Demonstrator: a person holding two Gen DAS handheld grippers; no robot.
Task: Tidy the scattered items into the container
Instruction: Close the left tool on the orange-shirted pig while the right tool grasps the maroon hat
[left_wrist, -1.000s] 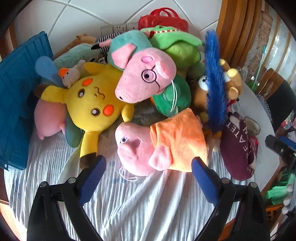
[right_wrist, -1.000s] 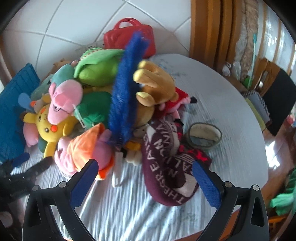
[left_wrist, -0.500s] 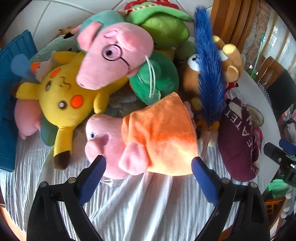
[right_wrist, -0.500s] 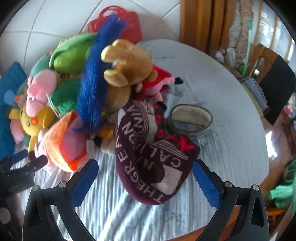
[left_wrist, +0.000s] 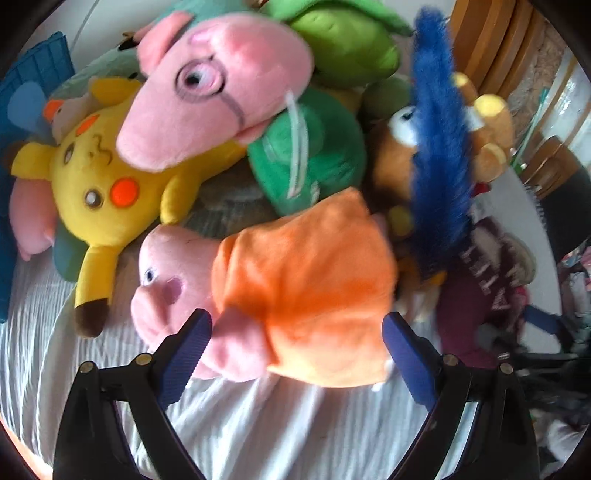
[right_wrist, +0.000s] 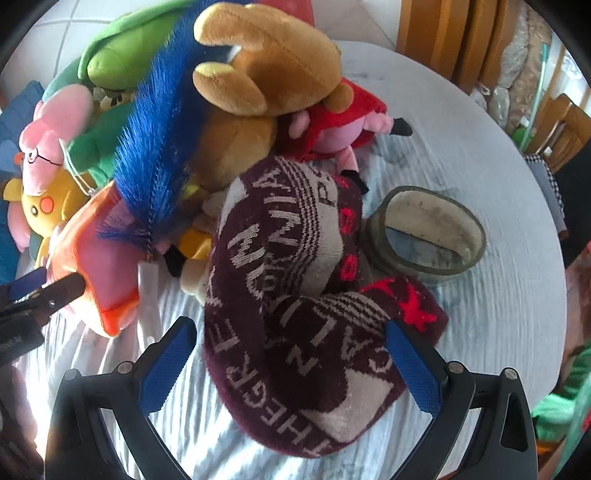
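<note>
Left gripper (left_wrist: 295, 345) jaws spread wide, straddling the pink pig in the orange dress (left_wrist: 280, 291) — left pad at the pig's arm, right pad just off the dress hem; can't tell if either pad touches. Nothing pinched. Pig lies on its side on the white ribbed tablecloth (left_wrist: 258, 435), snout to the left.

Behind it: yellow plush (left_wrist: 96, 192) on its back, a bigger pink pig with glasses (left_wrist: 207, 92) lying over it, green plush (left_wrist: 306, 155) and a blue feather (left_wrist: 439, 147) upright against the brown bear (left_wrist: 487, 122).

Right gripper (right_wrist: 290, 360) also spread, jaws either side of the maroon knit hat (right_wrist: 295, 295) with grey lettering — hat sits between the pads, not squeezed. Hat leans on the toy pile; a small pig in red (right_wrist: 343, 122) is behind it under the brown plush (right_wrist: 266, 55).

Small round fabric bin (right_wrist: 424, 232) stands on the table right of the hat, just beside it, holding nothing I can make out. Blue crate (left_wrist: 33, 62) at the far left edge, mostly cut off. Left view is motion-blurred.
</note>
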